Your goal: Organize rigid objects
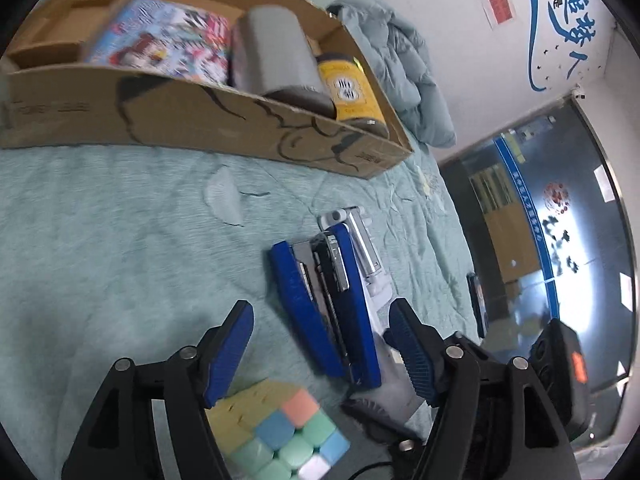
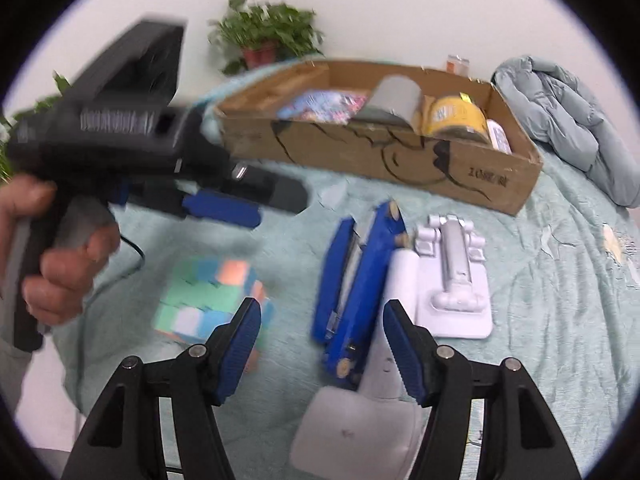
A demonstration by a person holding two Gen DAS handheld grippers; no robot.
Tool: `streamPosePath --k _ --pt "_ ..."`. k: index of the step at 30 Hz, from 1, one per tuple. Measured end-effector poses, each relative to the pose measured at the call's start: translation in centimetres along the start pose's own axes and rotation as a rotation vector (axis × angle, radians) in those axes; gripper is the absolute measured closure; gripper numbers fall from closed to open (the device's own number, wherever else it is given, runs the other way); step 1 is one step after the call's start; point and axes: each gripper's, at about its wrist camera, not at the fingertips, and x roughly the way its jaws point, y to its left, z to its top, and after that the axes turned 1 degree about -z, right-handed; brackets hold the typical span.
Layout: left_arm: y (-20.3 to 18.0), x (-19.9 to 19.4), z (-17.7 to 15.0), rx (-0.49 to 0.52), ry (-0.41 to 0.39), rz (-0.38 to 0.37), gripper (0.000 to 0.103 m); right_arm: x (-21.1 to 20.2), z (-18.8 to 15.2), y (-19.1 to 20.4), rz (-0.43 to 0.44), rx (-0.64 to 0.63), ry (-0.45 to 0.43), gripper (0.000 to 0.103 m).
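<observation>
Pastel puzzle cube on teal bedspread at left, left gripper above it – jaws apart, empty, blue stapler lying centre, right gripper over it – jaws released, white stand beside, cardboard box behind.

White walls enclose the room. 1 wall carries blue painted lettering and a red notice. A dark glass door reflects ceiling lights. A potted plant stands against the wall. A pale green quilt covers the work surface, creased, with a bundled grey-blue jacket at its edge
</observation>
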Motion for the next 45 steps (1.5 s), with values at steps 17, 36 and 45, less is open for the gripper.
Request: streamPosePath --k 17,36,45 --pt "1.3 6.8 2.3 -0.029 0.138 -0.086 0.037 3.6 0.8 1.8 -0.166 -0.111 0.075 0.057" --pt "4.5 1.5 1.0 -0.105 0.082 -0.042 0.042 2.2 3.3 -1.6 0.246 0.253 0.039 0.091" --pt "3.4 2.4 1.4 -0.097 0.104 -0.047 0.042 2.0 2.9 -0.8 0.079 0.151 0.077 0.056"
